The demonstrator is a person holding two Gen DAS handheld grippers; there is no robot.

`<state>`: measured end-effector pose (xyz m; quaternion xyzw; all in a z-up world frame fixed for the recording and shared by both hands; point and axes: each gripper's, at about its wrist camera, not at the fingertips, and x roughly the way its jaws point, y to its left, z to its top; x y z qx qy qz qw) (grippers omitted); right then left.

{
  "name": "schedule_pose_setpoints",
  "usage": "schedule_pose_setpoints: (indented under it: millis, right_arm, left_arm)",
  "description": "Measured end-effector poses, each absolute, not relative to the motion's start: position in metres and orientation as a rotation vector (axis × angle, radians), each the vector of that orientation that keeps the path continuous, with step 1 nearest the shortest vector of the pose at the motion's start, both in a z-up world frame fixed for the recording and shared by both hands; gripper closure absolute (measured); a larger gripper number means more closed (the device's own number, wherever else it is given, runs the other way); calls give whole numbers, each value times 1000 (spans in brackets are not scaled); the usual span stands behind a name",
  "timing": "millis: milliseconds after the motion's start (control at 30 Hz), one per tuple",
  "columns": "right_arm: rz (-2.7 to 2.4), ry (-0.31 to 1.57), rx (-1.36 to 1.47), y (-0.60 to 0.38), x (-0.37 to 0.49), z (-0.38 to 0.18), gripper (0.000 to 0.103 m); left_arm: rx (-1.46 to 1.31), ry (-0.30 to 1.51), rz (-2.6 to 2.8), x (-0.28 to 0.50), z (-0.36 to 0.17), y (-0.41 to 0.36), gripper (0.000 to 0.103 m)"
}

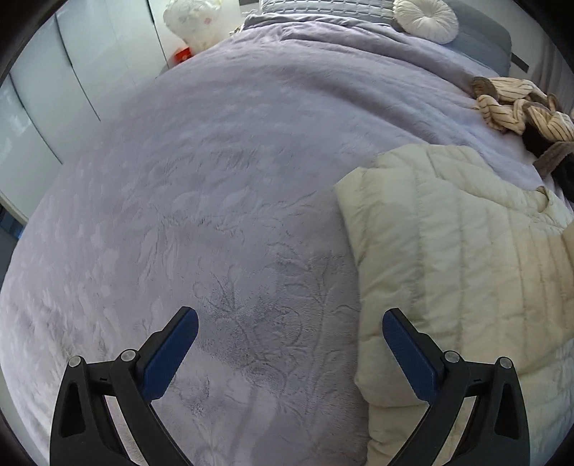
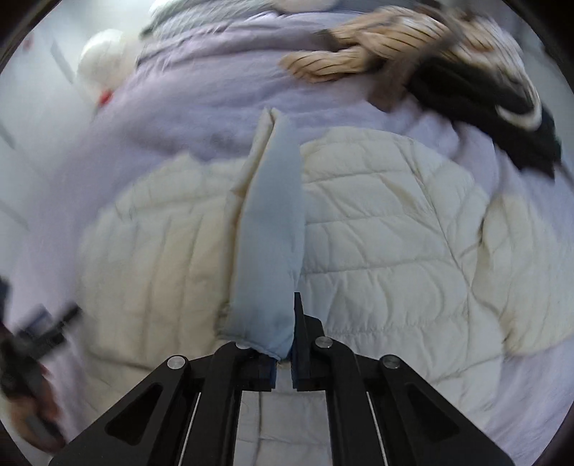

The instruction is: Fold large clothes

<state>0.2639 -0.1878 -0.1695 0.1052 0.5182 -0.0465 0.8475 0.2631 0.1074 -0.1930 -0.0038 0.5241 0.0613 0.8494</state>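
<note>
- The cream jacket point(image 2: 376, 222) is puffy and quilted, stitched into long padded channels; it lies spread flat on the bed, and in the left wrist view it fills the right side of the frame.
- The right gripper point(image 2: 285, 344) is clamped on a fold of the jacket: a long strip point(image 2: 272, 229) rises from between its black jaws, pale blue and smooth on one face, cream and quilted along its left edge.
- The left gripper point(image 1: 290, 346) is released, its blue ribbed pads point(image 1: 172, 353) spread wide, gripping nothing; the right pad sits just over the jacket's edge.
- The blanket point(image 1: 215, 179) covering the bed is lilac, plush, with embossed leaf and flower patterns.
- A crumpled striped garment point(image 1: 516, 107), beige with thin dark lines, lies past the jacket, beside a dark garment point(image 2: 477, 104).
- A round, pleated white cushion point(image 1: 427, 18) rests at the head of the bed.
</note>
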Motion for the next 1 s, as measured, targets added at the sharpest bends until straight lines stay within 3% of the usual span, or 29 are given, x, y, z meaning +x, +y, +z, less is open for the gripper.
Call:
schedule_pose_setpoints:
  millis: [333,533,833,1000]
  right_arm:
    - [-122,1106,638,-255,241,-206,97]
    - [-102,1116,653,-248,246,-210,97]
    - [-188,1094,690,-267,236,-217,98]
    - [-177,1097,668,-264,236,-220,98]
  left_arm:
    - [52,1086,-100,230,-175,105,0]
    - [176,1097,-110,226,-195,72,0]
    - [121,1087,41,243,-200,107,0]
    - [-95,1125,-34,256,-192,131,0]
